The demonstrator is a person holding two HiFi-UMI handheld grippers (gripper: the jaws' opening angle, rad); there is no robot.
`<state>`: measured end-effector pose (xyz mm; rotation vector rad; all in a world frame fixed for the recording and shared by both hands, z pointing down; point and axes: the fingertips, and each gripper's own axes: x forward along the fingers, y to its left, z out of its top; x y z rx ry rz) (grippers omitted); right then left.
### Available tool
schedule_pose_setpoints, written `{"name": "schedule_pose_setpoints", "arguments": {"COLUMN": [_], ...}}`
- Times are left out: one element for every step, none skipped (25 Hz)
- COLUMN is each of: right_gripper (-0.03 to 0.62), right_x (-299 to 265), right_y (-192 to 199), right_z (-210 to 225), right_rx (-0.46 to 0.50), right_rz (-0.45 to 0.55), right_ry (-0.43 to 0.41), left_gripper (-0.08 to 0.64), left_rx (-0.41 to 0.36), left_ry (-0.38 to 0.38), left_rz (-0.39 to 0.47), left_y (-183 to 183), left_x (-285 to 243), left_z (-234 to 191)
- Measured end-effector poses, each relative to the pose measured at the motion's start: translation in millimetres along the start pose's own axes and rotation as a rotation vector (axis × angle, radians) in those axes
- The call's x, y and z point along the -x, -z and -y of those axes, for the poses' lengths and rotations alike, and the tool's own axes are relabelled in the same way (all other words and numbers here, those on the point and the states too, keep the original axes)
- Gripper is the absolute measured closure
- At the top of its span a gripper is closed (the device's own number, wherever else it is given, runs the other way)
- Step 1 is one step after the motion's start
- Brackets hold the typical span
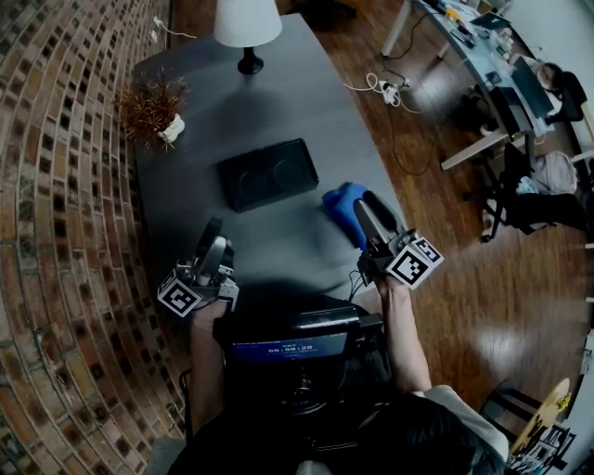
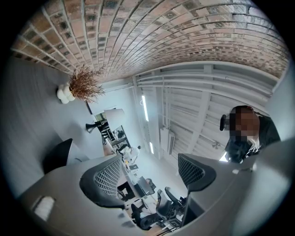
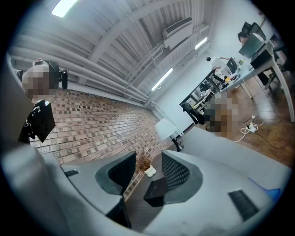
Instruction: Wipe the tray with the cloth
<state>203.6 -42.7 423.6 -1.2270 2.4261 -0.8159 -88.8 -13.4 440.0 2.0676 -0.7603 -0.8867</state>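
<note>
A black tray [image 1: 267, 173] lies flat in the middle of the dark grey table [image 1: 306, 93]. To its right, a crumpled blue cloth [image 1: 340, 205] rests on the table. My right gripper [image 1: 368, 211] hovers just right of the cloth, jaws open and empty. In the right gripper view the tray [image 3: 156, 188] shows through the gap of the right gripper [image 3: 147, 177], and the cloth [image 3: 273, 191] peeks in at the right edge. My left gripper [image 1: 214, 239] is near the table's front left, tilted upward; the left gripper [image 2: 150, 177] is open with nothing between its jaws.
A white-shaded lamp [image 1: 247, 23] and a dried plant in a white pot [image 1: 153, 108] stand at the far end of the table. A brick wall [image 1: 56, 232] runs along the left. Cables [image 1: 385, 89], a desk and chairs occupy the wooden floor at right.
</note>
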Motion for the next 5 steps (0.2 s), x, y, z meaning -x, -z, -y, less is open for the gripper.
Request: {"name": "schedule_pose_setpoints", "arguments": {"right_gripper": [0.400,0.400,0.400,0.400,0.400], "right_x": [0.2,0.2,0.3,0.4,0.4], "right_y": [-0.1,-0.1,-0.2,-0.2,-0.2], "right_z": [0.3,0.4,0.3,0.1,-0.1], "right_rx": [-0.001,-0.001,0.000,0.002,0.004], "right_rz": [0.000,0.000,-0.001,-0.001,-0.002], "right_ry": [0.002,0.004,0.005,0.005,0.005], "left_gripper": [0.190,0.190,0.189,0.190,0.189], "left_rx": [-0.001,0.000,0.003,0.007,0.011], "left_ry": [0.002,0.002,0.001,0.001,0.002], "left_rz": [0.000,0.000,0.000,-0.001,-0.002], "left_y": [-0.2,-0.3,-0.2,-0.1,0.1], "left_x": [-0.4,-1.2,-2.3,-3.6,-5.0], "left_z": [0.6,1.4,2.6,4.1,5.7]}}
